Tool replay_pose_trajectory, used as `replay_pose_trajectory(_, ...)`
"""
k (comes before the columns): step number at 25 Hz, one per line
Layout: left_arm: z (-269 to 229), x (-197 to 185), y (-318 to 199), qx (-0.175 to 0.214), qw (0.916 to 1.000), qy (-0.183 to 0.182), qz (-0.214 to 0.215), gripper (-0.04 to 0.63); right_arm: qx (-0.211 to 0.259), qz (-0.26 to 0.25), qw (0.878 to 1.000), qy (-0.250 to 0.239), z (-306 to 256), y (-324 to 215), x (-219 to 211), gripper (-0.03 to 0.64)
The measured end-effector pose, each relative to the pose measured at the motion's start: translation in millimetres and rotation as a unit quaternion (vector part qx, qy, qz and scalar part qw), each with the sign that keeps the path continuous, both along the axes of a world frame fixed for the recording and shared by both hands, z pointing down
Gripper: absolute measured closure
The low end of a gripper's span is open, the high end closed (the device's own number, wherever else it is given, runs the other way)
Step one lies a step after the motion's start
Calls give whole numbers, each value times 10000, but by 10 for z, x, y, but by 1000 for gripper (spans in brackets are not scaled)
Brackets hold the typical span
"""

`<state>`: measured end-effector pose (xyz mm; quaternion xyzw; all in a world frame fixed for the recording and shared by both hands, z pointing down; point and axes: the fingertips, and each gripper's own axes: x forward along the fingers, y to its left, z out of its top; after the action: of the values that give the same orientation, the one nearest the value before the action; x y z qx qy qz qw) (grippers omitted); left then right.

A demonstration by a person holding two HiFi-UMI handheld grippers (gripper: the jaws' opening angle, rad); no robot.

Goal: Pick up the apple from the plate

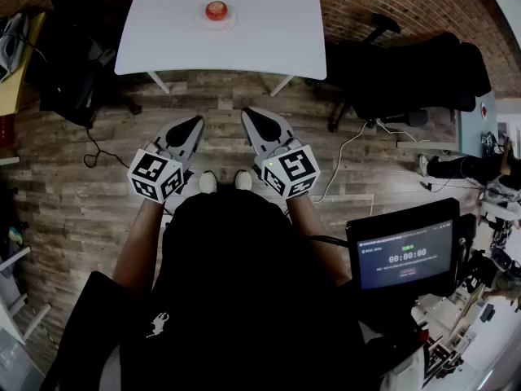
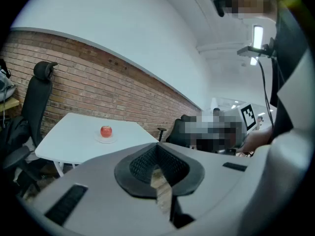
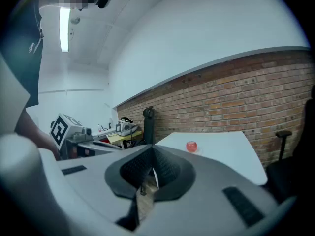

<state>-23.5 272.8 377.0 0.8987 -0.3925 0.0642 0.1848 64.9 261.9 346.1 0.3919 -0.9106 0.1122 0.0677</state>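
White tbl (image 1: 269, 23), blk chair (image 1: 407, 72), timer screen (image 1: 404, 255).

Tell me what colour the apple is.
Red. The apple sits on a white plate and shows best in the left gripper view.

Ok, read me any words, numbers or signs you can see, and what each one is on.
"00:00:00": on the dark monitor screen, lower right in the head view.
Smaller lines on that screen: too small to read.
Black-and-white marker cubes: square patterns, no letters.
White emblem on the black shirt: no letters.
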Motion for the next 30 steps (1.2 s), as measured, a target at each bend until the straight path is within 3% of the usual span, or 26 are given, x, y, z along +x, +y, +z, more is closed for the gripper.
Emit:
replay_pose_trajectory(10,-37,-93,-69,72,9999,-55,-57,589,-56,-135,9998,-104,-40,-54,-87,614)
replay_pose_trajectory(18,-34,-261,-91,82,9999,-55,-37,589,-288,-238,9932,-1101,-221,-85,-127,614)
replay_pose_trajectory(22,11,-459,89,150,9999,-65,15,589,-311,-496,9935,-973,-156,169,-412,614)
replay_pose_trajectory(30,102,-766,201,144,9999,-32,-27,589,-287,-189,9978,-560,42,247,-651,614)
